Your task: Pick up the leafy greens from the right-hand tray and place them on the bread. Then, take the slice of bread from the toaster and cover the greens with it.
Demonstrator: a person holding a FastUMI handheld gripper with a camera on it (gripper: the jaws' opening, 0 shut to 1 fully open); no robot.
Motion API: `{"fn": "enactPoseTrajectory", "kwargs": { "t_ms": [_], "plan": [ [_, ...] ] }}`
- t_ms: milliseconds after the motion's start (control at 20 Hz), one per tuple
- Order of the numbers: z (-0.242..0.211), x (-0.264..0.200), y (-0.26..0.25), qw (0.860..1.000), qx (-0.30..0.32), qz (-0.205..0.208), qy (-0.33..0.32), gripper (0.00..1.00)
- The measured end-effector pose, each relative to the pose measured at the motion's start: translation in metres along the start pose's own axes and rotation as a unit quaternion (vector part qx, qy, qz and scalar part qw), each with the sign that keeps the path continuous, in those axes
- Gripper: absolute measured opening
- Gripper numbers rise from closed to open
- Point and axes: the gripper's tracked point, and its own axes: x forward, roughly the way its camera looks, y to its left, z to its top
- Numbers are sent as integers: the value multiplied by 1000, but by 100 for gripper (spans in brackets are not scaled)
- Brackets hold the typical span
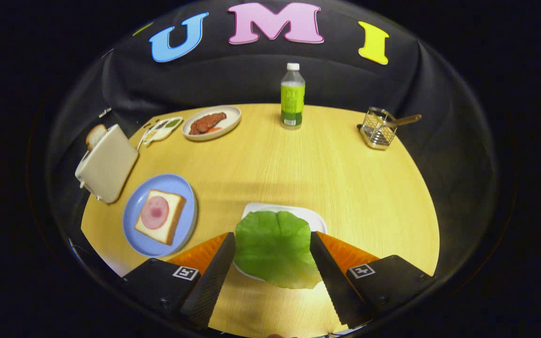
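Leafy greens (275, 249), one broad flat leaf, lie on the white tray (315, 220) near the counter's (336, 178) near edge, between the two fingers of the claw (273, 244), which stands spread wide to either side of the leaf; whether the fingertips touch the leaf's edges I cannot tell, so I judge it released and holding nothing. The risk from here is a poor pinch: the leaf is thin and limp, so closing from the sides may only crumple it or slide it off the tray's near rim, where it already overhangs. If it is caught by one edge it may droop and fold on the way to the bread (160, 216), which lies with a pink round slice on the blue plate (132, 211) toward the counter's left edge, and land askew. The toaster (106, 162), just beyond that plate at the left edge, stands close enough to be knocked in the carry. Most of the tray is hidden under the leaf, and the bread slice (96, 135) in the toaster shows only its top. The leaf's height over the tray is unclear.
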Motion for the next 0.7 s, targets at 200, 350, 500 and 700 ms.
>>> {"fn": "enactPoseTrajectory", "kwargs": {
  "t_ms": [200, 350, 500, 700],
  "plan": [
    [-16, 28, -9, 999, -18, 4, 31, 99],
    [-28, 45, -13, 998, -26, 5, 57, 100],
    [-28, 52, -13, 998, -26, 11, 62, 100],
    [-29, 52, -14, 998, -30, 11, 62, 97]
  ]
}}
